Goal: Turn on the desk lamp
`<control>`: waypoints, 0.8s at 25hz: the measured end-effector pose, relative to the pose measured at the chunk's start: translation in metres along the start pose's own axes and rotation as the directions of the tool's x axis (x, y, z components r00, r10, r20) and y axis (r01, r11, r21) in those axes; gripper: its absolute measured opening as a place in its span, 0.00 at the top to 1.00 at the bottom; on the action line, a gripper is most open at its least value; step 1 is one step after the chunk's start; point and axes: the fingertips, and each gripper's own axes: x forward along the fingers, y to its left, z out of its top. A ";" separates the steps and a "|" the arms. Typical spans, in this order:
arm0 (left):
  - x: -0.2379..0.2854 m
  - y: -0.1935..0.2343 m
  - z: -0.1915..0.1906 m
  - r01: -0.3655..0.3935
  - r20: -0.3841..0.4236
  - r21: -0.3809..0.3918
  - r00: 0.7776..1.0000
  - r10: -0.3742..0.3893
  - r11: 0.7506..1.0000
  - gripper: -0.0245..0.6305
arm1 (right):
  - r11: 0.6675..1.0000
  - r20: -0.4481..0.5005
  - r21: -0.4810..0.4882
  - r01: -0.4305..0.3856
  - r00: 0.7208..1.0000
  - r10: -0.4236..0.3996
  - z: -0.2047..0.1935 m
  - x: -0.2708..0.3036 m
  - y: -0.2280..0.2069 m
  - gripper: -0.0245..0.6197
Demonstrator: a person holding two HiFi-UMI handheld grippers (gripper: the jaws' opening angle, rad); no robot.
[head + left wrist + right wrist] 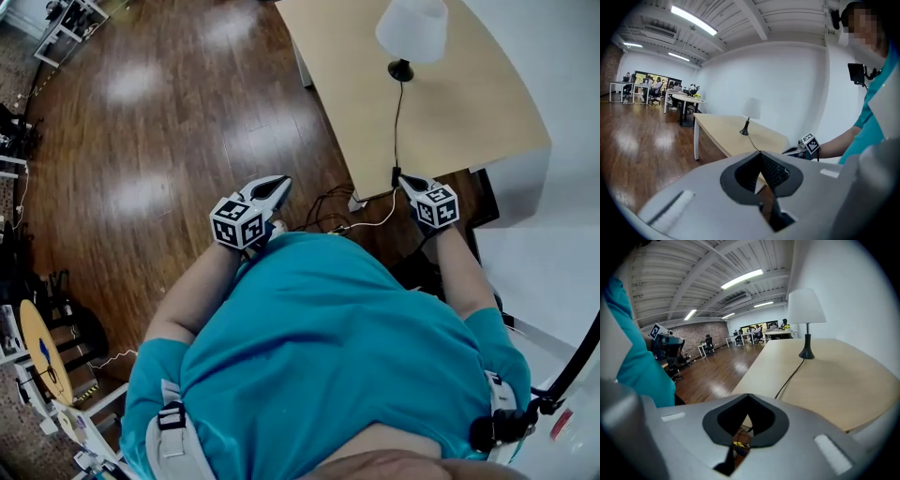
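Task not begun: lamp (412, 30) appears unlit. Left tool (272, 187) and right tool (410, 183) are pressed together, empty, well apart from it.

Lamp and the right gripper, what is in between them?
Just bare table and the black cord running from the lamp toward the right gripper. The right gripper view shows it best; the head view agrees.

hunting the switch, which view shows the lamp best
The right gripper view: the lamp shows whole and near, with its cord. The left gripper view shows it small; the head view, from above, crops its top.
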 end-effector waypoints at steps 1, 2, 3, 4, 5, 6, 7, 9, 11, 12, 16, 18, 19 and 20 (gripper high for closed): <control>0.002 0.001 0.003 -0.002 -0.002 -0.001 1.000 0.002 1.000 0.96 | 1.000 -0.014 0.002 0.006 1.000 -0.006 -0.002 0.005 -0.006 0.96; 0.004 0.002 0.006 -0.003 -0.002 -0.003 1.000 0.003 1.000 0.96 | 1.000 -0.025 0.008 0.013 1.000 -0.013 -0.004 0.010 -0.011 0.96; 0.006 0.003 0.009 -0.003 -0.002 -0.004 1.000 0.003 1.000 0.96 | 1.000 -0.034 0.013 0.020 0.999 -0.020 -0.006 0.014 -0.016 0.96; 0.008 0.003 0.012 -0.003 -0.002 -0.005 1.000 0.003 1.000 0.96 | 1.000 -0.044 0.016 0.027 0.999 -0.026 -0.008 0.018 -0.021 0.96; 0.010 0.004 0.015 -0.004 -0.002 -0.006 1.000 0.004 1.000 0.96 | 0.999 -0.059 0.013 0.033 0.998 -0.032 -0.010 0.022 -0.025 0.96; 0.012 0.005 0.018 -0.004 -0.003 -0.005 1.000 0.004 1.000 0.96 | 0.999 -0.078 0.007 0.038 0.996 -0.038 -0.013 0.026 -0.029 0.96; 0.013 0.007 0.020 -0.006 -0.004 -0.006 1.000 0.006 1.000 0.96 | 0.999 -0.098 0.001 0.043 0.994 -0.043 -0.017 0.030 -0.032 0.96; 0.014 0.009 0.023 -0.010 -0.006 -0.008 1.000 0.010 1.000 0.96 | 0.999 -0.128 0.000 0.051 0.991 -0.051 -0.024 0.035 -0.037 0.96; 0.015 0.009 0.023 -0.009 -0.006 -0.006 1.000 0.009 1.000 0.96 | 0.998 -0.141 0.008 0.061 0.988 -0.059 -0.029 0.036 -0.043 0.96; 0.015 0.009 0.024 -0.008 -0.006 -0.003 1.000 0.008 1.000 0.96 | 0.998 -0.145 0.011 0.065 0.987 -0.063 -0.031 0.037 -0.045 0.96; 0.014 0.009 0.027 -0.005 0.000 0.002 1.000 0.005 1.000 0.96 | 0.997 -0.158 0.018 0.069 0.985 -0.065 -0.036 0.043 -0.045 0.96; 0.013 0.007 0.029 -0.001 0.001 0.006 1.000 0.001 1.000 0.96 | 0.997 -0.171 0.021 0.076 0.983 -0.071 -0.040 0.044 -0.046 0.96; 0.013 0.006 0.030 0.000 0.002 0.007 1.000 0.000 1.000 0.96 | 0.996 -0.179 0.023 0.081 0.981 -0.075 -0.042 0.044 -0.047 0.96; 0.013 0.005 0.031 0.000 0.003 0.009 1.000 0.000 1.000 0.96 | 0.996 -0.183 0.028 0.084 0.980 -0.078 -0.044 0.044 -0.048 0.96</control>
